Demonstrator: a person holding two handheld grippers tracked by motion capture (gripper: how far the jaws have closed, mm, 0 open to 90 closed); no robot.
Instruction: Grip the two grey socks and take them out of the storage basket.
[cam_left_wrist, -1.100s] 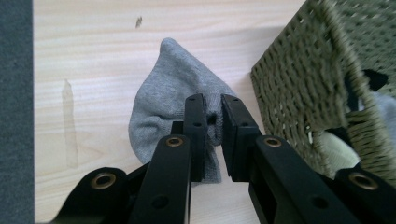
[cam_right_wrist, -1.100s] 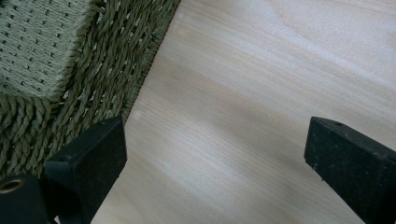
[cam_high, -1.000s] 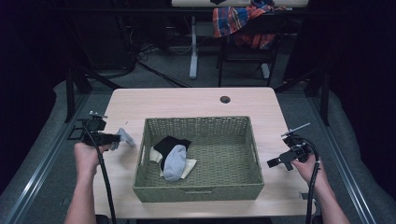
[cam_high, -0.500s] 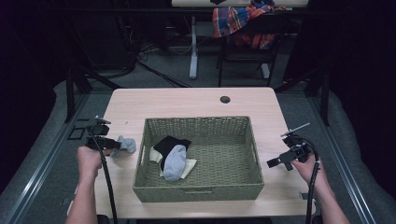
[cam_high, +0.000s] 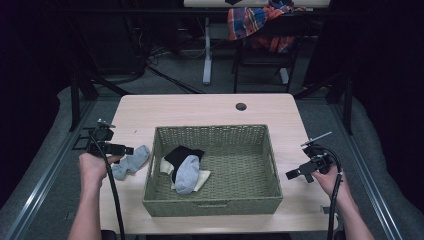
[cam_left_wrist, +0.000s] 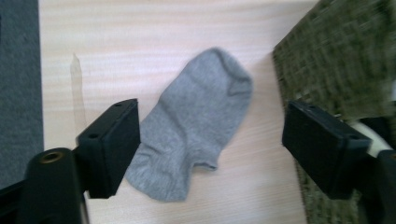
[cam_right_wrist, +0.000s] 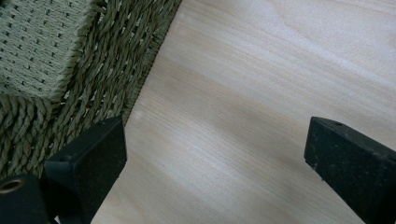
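Once released from a pinch held a second earlier, lay flat on the counter (cam_high: 200, 107): the grey sock (cam_left_wrist: 196, 121), just beside the wicker basket (cam_high: 210, 130). Hovered above it with the left gripper (cam_left_wrist: 215, 135), fingers wide and empty. Left other socks (cam_high: 187, 170) heaped inside. Held the right gripper (cam_right_wrist: 219, 149) equally wide, empty, over bare counter. Probably unloading, one sock out.

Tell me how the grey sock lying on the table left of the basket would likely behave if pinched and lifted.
The grey sock lies flat and creased on the table, so it would probably droop limply from a pinch. It looks thin and knitted, likely very light. Pushed, it would probably bunch up rather than slide. The left hand-held gripper hangs open over it.
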